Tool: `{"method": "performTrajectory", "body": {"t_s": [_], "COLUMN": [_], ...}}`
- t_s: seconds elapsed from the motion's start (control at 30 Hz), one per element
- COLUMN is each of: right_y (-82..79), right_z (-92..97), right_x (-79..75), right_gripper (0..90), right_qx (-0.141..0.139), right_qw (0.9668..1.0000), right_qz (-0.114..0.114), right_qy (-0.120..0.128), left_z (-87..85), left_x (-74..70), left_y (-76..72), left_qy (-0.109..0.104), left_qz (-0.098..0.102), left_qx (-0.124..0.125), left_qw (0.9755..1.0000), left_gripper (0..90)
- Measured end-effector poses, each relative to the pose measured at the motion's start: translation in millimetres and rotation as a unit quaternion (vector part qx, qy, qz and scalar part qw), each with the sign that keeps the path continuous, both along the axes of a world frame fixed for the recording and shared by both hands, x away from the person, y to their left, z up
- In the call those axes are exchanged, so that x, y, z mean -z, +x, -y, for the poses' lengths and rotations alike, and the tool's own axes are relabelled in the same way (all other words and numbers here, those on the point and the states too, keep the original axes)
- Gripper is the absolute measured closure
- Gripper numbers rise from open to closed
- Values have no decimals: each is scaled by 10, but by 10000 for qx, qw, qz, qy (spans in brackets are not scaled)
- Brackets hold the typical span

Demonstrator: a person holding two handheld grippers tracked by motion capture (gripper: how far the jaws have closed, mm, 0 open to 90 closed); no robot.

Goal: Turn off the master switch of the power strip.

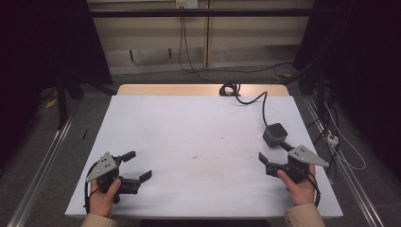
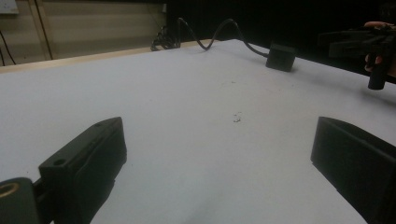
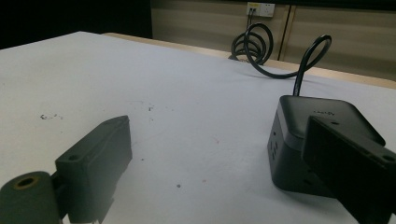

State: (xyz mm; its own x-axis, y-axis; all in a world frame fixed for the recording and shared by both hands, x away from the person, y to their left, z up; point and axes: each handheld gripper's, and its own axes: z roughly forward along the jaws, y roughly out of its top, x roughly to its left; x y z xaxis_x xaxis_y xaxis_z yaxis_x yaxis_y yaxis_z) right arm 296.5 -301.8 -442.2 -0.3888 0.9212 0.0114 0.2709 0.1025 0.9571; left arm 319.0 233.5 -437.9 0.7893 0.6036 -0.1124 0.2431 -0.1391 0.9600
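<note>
Black and boxy, the power cube [image 1: 274, 134] sits on the white tabletop [image 1: 189, 142] toward the right side, just beyond our right claw [image 1: 264, 163], with its thick cable [image 1: 255, 100] running off to a coil at the far edge. In the right gripper view the cube [image 3: 313, 135] lies just past the right-hand jaw, which overlaps it in the picture; we cannot tell whether the two are touching. Both jaws of that claw stand wide apart with nothing between them. Our left claw [image 1: 139, 165] rests near the left corner, well apart from the cube, its jaws also spread and empty. We judge the cube to be hard plastic, rigid and fairly dense for its size, with smooth, slightly glossy faces that could slip under a light pinch. The stiff cable will likely tug and twist it when lifted, so it may swivel in the grip. We would take it across two opposite flat side faces, low on the body, away from the socket openings and the cable's exit, and squeeze firmly.
</note>
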Motion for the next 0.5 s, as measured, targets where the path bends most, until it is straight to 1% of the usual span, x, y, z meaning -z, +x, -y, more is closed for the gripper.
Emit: {"method": "performTrajectory", "body": {"t_s": [0.23, 0.43, 0.5], "right_y": [17, 35, 46], "right_z": [50, 82, 96], "right_x": [-7, -4, -7], "right_gripper": [84, 106, 119], "right_qx": [80, 152, 182], "right_qw": [10000, 9999, 9998], "right_qz": [-37, -70, -66], "right_qy": [38, 31, 62], "left_z": [4, 5, 5], "left_x": [0, -1, -1], "left_y": [-1, -2, -1], "left_qy": [-18, -14, -17], "left_qz": [-15, -10, -8], "left_qx": [-5, -11, -15], "left_qw": [10000, 10000, 10000], "left_gripper": [30, 30, 30]}}
